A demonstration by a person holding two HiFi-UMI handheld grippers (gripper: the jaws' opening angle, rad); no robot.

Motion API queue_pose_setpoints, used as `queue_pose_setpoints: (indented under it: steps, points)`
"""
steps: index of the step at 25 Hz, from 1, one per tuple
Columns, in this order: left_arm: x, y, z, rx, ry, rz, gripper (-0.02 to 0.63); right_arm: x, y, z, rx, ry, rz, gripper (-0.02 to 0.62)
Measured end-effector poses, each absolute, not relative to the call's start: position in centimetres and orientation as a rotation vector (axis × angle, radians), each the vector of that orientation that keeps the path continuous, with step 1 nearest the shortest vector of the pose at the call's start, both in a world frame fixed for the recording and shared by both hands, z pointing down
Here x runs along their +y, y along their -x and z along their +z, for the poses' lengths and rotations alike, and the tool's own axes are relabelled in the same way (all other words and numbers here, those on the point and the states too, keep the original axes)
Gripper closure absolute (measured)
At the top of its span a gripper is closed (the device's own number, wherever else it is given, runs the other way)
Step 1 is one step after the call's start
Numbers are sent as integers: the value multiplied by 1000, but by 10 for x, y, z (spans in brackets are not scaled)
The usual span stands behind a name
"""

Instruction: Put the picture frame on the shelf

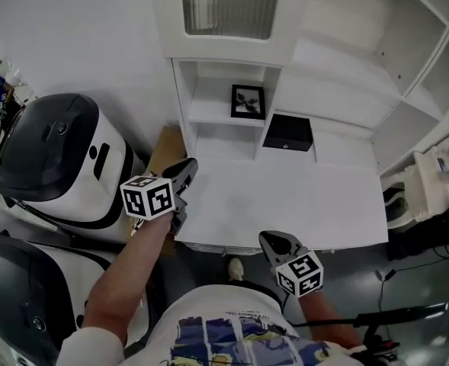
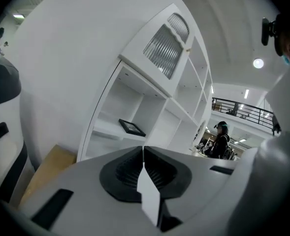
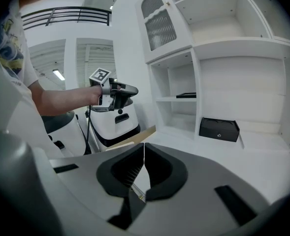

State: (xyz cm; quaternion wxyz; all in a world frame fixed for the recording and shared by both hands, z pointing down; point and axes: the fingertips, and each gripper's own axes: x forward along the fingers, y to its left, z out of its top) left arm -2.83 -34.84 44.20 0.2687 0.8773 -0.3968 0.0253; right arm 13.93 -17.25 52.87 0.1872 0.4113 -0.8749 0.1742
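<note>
While left hand-held gripper [image 1: 186, 168], right hand-held gripper [image 1: 274, 242] closed empty: one picture frame [image 1: 248, 101] shelved.

Matt white shelf [image 1: 209, 111], glossy plastic machine [image 1: 64, 158] — ribbed glass door [image 1: 226, 4]

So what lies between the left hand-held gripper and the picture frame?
Only bare white desktop; the head view shows it. The left hand-held gripper, shut, hangs apart from the picture frame.
</note>
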Motion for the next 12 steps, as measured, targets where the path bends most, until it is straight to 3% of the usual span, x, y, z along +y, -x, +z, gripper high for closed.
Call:
queue_pose_setpoints:
  steps: [12]
  points:
    - [-189,60,449,-848,-2496,139,594,-90,-77,526,-2447,-1169,490,569]
